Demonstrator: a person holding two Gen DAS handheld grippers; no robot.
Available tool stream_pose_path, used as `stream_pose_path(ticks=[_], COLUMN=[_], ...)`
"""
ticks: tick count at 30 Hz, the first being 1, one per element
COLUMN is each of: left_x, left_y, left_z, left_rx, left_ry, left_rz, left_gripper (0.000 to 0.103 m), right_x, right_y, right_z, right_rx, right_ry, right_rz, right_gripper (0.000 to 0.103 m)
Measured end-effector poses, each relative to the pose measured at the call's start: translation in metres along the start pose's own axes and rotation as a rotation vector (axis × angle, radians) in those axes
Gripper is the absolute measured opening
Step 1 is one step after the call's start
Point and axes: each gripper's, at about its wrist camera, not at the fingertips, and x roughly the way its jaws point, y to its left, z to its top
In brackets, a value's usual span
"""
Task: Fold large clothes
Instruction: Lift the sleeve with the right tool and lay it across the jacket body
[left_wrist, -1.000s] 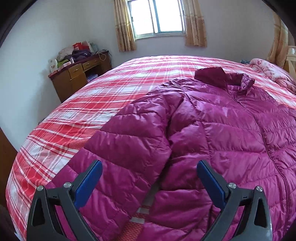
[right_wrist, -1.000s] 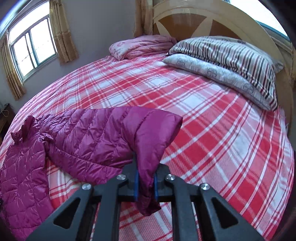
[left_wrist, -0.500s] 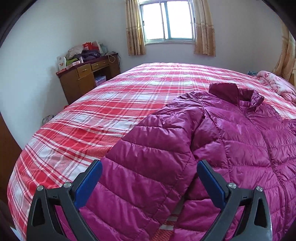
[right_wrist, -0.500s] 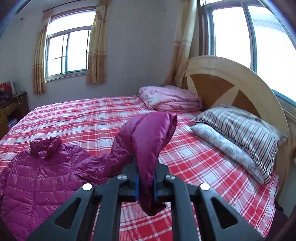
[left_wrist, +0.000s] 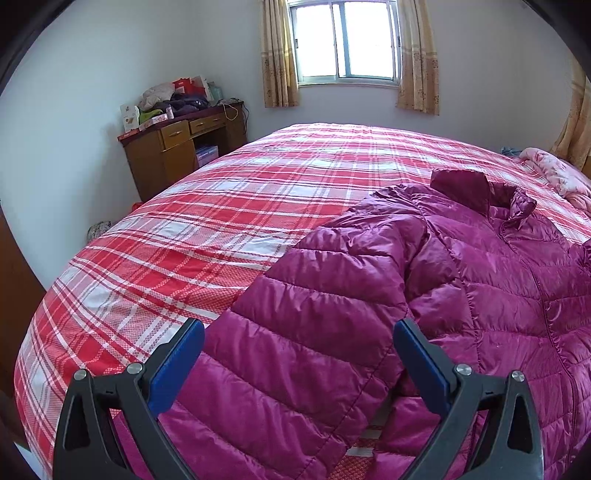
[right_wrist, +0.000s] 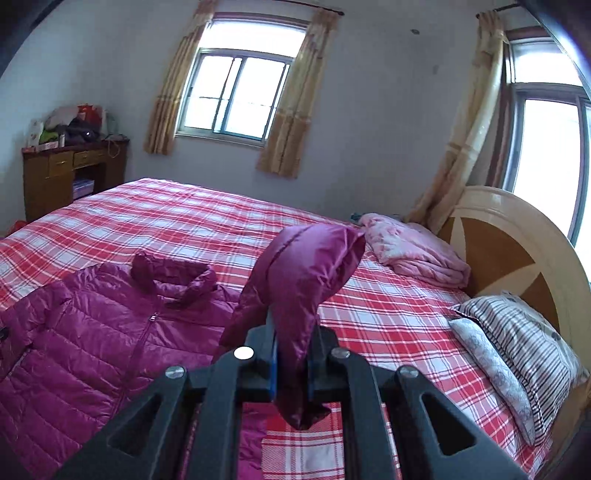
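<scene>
Presently, one item: jacket (left_wrist: 480, 295), magenta, quilted, zipped, lying front-up on the plaid bed (left_wrist: 240, 206).

- Jacket, position: body flat on the bed; collar (right_wrist: 173, 277) toward 12 o'clock in the right wrist view, hem off-frame near 7 o'clock.
- Sleeve, right-hand side (right_wrist: 306, 266): lifted clear of the bed, cuff end hanging down through the jaws. Judged to be on its way across the chest; not yet laid.
- Sleeve, left-hand side (left_wrist: 314, 332): flat, stretched out from the shoulder toward 7 o'clock in the left wrist view, unfolded.
- Right gripper (right_wrist: 291, 360): jaws narrow, clamped on the raised sleeve near its cuff.
- Left gripper (left_wrist: 297, 363): jaws wide, holding nothing, straddling the flat sleeve (whether it touches the fabric cannot be told).
- Other contents: pink blanket (right_wrist: 413, 254) and striped pillow (right_wrist: 524, 339) at the headboard end, well apart from the jacket.

Progress, as judged: early. No fold lies complete; first sleeve in transit. Remaining: lay that sleeve, fold the other, then fold the body.
</scene>
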Motion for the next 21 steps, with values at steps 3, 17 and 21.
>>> stream_pose_path(ticks=[3, 17, 21], left_x=[0.0, 0.001, 0.008], left_y=[0.001, 0.001, 0.002], left_z=[0.0, -0.003, -0.004], left_rx=[-0.001, 0.01, 0.01], left_ry=[0.002, 0.015, 0.03], left_rz=[0.003, -0.002, 0.008], left_gripper=[0.102, 0.102, 0.102], right_x=[0.007, 0.052, 0.06], right_y=[0.027, 0.14, 0.158], right_z=[-0.003, -0.05, -0.061], right_rx=[-0.053, -0.189, -0.189], right_ry=[0.006, 0.111, 0.143], right_rz=[0.032, 0.179, 0.222], right_gripper=[0.013, 0.013, 0.013])
